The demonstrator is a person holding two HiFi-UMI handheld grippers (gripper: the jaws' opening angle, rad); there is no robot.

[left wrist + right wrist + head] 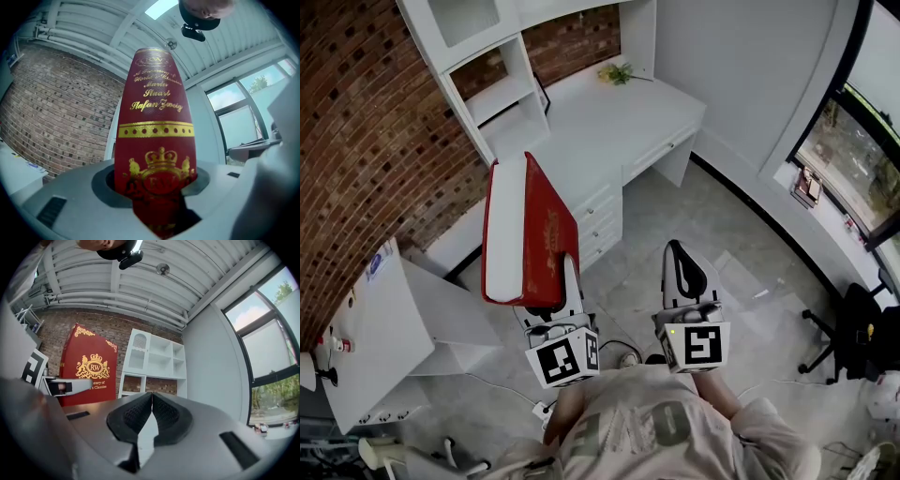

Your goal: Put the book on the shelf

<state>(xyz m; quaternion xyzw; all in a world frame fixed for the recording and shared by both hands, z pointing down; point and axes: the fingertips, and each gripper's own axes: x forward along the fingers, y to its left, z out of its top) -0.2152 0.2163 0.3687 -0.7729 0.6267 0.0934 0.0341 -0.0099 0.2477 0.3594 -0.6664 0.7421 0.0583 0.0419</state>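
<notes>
The brick wall (384, 141) is running along the left of the head view. The white desk (609, 122) is sitting against it, and the shelf unit (502, 98) is rising from the desk's left end, its open compartments facing the person.

The red book (530, 234) is hanging in the air well short of the desk, over the floor. It is standing on end, with its long axis pointing from the tongs toward 12 o'clock in the head view. Its white page edge is facing 9 o'clock and its gilt cover 3 o'clock. The shelf unit is lying at about 11 o'clock from the book's top edge, well apart from it.

The left gripper (551, 309) is clamping the book's lower end. Its jaws are standing wide, with the spine (157, 136) filling the gap between them. The right gripper (684, 272) is holding nothing, and its pads are pressing together on empty air (151, 411). It is sitting at 3 o'clock from the left gripper, farther from the shelf unit. In its own view the book (89, 366) is showing at 10 o'clock and the shelf unit (154, 362) at 12 o'clock.

The loaded left side is the nearer one, so the coming carry probably calls for a reach forward and slightly left.
</notes>
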